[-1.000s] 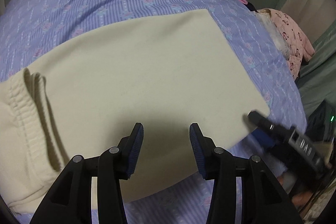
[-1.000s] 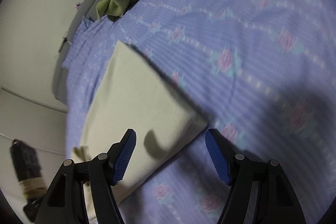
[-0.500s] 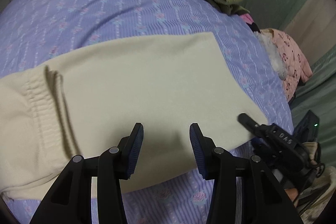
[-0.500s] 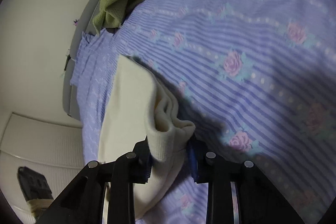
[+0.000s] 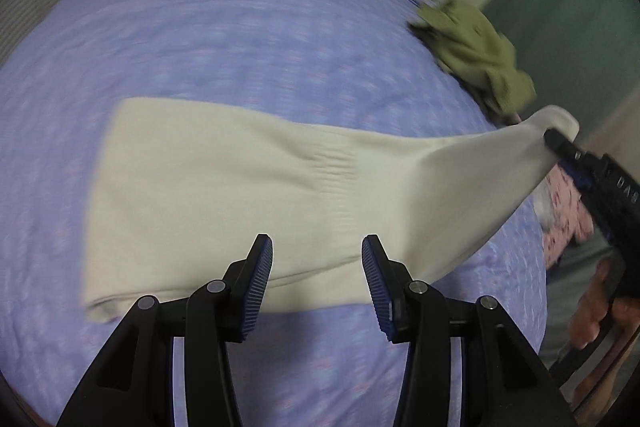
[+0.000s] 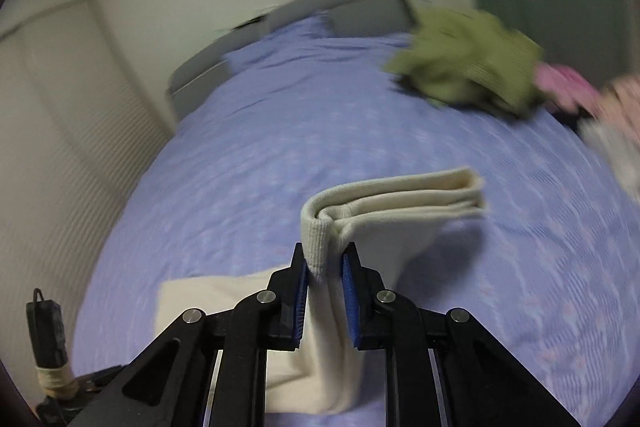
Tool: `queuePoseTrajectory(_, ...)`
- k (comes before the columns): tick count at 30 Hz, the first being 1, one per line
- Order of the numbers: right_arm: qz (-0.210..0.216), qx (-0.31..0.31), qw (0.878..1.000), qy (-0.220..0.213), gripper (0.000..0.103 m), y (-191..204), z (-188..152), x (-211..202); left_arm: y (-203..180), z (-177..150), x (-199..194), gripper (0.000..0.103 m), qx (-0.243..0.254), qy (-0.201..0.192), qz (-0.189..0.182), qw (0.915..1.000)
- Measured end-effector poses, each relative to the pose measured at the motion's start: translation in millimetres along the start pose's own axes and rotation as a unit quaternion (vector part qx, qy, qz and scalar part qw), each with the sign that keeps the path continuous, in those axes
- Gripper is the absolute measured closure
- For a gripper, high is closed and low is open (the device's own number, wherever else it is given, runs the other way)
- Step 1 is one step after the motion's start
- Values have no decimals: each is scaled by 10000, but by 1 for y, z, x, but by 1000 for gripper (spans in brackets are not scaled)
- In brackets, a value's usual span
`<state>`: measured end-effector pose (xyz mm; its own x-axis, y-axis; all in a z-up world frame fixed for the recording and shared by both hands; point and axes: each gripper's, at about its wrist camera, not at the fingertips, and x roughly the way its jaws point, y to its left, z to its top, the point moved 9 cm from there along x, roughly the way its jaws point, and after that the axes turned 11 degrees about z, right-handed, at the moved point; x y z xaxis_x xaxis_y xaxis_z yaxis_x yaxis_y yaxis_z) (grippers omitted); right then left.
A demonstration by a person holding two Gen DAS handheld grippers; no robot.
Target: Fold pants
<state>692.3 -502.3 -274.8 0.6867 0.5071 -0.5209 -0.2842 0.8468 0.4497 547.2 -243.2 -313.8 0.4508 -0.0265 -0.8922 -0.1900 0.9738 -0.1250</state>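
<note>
Now cream pants (image 5: 248, 187) hang lifted at one end.

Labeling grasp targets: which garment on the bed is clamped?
The cream pants, pinched by the closing right gripper; the green garment and pink clothes lie untouched.

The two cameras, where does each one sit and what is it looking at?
Left wrist: sits on the left tongs, open and empty, looking down at the cream pants; the person's hand holds the right tongs.
Right wrist: sits on the right tongs, closing on the pants' end.
Both show the purple bedcover and green cloth.
</note>
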Motion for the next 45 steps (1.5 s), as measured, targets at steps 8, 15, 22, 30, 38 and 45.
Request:
queuePoseTrajectory(8,776,-1918,9733,998,85,210,-58,88,164,-24,-23,56,-1011,71,409,9940)
queuePoseTrajectory(15,820,-3129,9118,2529,85,297,-194,183,271,-48,-7,56,-1539,420,766,9842)
queuePoseTrajectory(22,460,-3478,8776,3266,84,289,-256,222,301,-44,13,53,-1296,596,1005,9847)
queuePoseTrajectory(30,1271,-3318,8661,3517,54,300,-268,167,245,18,17,36,279,-17,887,9957)
queuePoseTrajectory(38,-55,-1287,9704,2042,50,170,-148,122,123,38,45,24,1752,-88,-455,9834)
queuePoseTrajectory(45,-441,-422,9843,1654,50,89,-106,148,87,16,105,24,2386,533,-317,9691)
